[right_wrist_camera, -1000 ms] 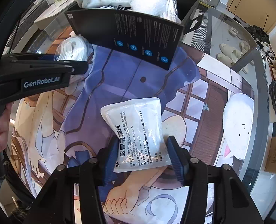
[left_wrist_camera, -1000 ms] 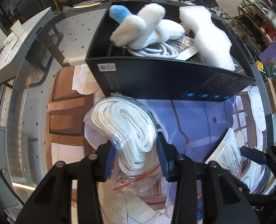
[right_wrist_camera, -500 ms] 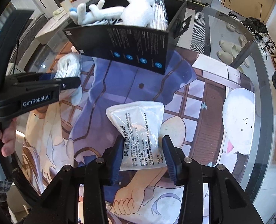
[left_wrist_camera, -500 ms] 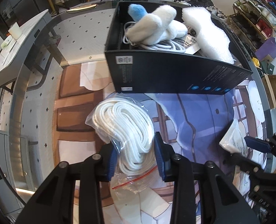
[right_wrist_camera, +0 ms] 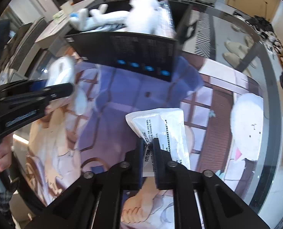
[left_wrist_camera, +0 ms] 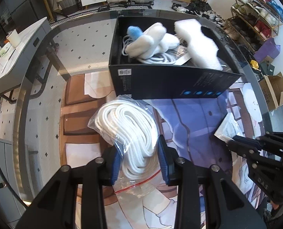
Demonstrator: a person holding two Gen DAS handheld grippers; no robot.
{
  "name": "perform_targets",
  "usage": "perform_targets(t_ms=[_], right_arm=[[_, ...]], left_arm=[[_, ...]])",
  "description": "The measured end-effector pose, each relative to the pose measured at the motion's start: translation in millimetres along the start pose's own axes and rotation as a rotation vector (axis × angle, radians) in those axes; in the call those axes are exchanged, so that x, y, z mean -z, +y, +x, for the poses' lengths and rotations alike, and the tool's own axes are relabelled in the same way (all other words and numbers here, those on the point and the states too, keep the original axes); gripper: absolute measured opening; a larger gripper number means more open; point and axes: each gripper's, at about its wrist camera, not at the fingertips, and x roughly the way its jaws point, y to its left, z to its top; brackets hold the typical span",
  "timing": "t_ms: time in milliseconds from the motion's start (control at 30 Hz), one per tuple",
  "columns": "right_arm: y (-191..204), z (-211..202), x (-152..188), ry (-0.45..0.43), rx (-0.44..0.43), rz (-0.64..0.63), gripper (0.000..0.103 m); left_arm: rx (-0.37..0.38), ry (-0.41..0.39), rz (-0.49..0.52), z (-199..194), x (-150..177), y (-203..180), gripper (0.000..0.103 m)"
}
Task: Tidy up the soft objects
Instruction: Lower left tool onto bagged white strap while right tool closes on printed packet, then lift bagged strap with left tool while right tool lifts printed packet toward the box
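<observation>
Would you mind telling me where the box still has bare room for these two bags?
Little shows. The box holds a plush, cord and foam. Its left strip beside the plush looks barest. The rope bag and sachet would likely land on top.

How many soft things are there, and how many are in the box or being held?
In the black box: 3 - plush toy, foam piece, loose white cord
Held by the left gripper: 1 - bag of rope
Held by the right gripper: 1 - white packet
Total: 5
</observation>
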Motion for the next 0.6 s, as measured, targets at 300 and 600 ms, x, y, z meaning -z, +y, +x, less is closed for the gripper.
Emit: perform_targets(t_ms=[300, 600], right_arm=[[-7.4, -9.4, -0.6, -0.038, -0.055, 0.039, 0.006], [-7.1, -39.1, -7.8, -0.095, -0.126, 0.061, 0.005]], left_arm=[[0.028, -0.027, 0.029, -11.6, -1.0, -10.7, 0.033], [0.044, -0.051, 0.049, -25.7, -8.0, -20.4, 0.033]])
